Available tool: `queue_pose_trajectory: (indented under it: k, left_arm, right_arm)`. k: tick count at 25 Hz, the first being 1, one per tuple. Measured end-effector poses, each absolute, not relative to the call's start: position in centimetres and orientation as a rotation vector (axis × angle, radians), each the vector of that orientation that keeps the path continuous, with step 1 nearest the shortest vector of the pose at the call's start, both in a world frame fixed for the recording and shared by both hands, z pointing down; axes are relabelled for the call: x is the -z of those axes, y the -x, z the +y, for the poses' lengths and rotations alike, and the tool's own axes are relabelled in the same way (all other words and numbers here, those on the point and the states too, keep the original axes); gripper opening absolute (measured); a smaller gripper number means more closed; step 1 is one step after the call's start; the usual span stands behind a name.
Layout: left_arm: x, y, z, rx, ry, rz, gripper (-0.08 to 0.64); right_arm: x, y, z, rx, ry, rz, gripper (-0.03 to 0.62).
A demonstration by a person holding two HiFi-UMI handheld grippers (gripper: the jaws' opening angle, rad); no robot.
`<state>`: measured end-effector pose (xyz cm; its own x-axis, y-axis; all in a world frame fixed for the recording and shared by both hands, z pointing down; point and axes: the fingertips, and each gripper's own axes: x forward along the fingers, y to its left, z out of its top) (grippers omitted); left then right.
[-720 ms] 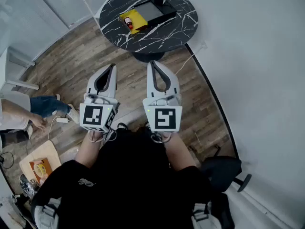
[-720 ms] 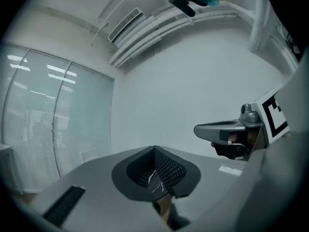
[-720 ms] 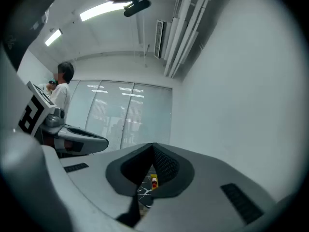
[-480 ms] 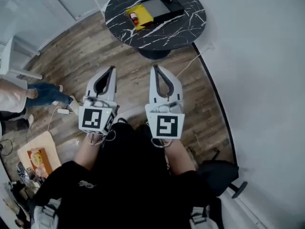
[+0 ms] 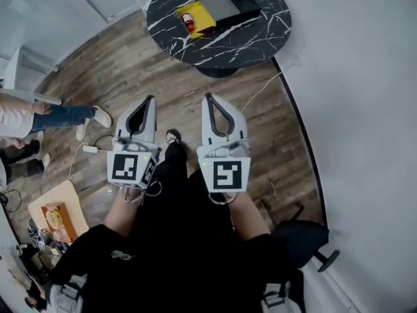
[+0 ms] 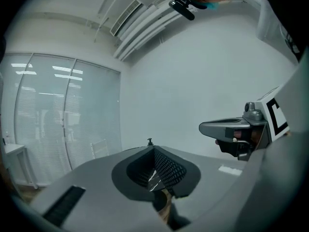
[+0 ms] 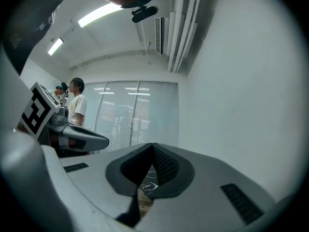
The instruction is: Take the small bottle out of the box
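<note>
A small red-brown bottle [image 5: 189, 22] lies in the yellow tray of an open black box [image 5: 225, 6] on a round black marble table [image 5: 260, 34] at the top of the head view. My left gripper [image 5: 151, 99] and right gripper [image 5: 207, 96] are held side by side over the wooden floor, well short of the table. Both point toward it with their jaws closed tip to tip and nothing between them. In the left gripper view my left gripper [image 6: 154, 148] shows its pads meeting. The right gripper [image 7: 153, 145] looks the same in its own view.
A white wall [image 5: 365, 109] runs along the right. A person's legs [image 5: 68, 117] stand at the left, near a white cable [image 5: 88, 150] on the floor. A black chair [image 5: 306, 240] sits at the lower right, and a wooden board [image 5: 55, 217] with small items at the lower left.
The table has drifted right and up in the head view. The legs at the left have shifted. My foot now shows on the floor between the grippers, which stay shut.
</note>
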<state>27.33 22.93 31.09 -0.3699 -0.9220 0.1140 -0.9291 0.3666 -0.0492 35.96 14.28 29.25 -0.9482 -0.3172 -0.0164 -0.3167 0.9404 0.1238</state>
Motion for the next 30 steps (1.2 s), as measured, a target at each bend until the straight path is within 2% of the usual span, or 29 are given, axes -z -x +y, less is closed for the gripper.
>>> queue_pose_trajectory:
  k: [6,14,23,30]
  left_arm:
    - [-31.2,-23.6,20.5,-0.127,-1.779,-2.509,-0.002]
    - [-30.9,-15.0,18.4,-0.079,-1.845,-2.45,-0.002]
    - [-31.3,-6.8,18.3,-0.073,-1.891,-2.38,-0.002]
    - [-33.6,-4.0,16.6,-0.066,-1.91,-2.292,-0.002]
  right_arm:
    - [-29.0,-31.9,12.5,0.249,-0.513,-3.079,-0.005]
    - [-28.8,-23.8,11.7,0.353,-0.491,-2.994,-0.005]
    - [-28.5,-16.4,11.8,0.323,-0.551,-2.955,-0.005]
    - [-30.0,-13.4,10.3,0.296,-0.538,-2.898,-0.005]
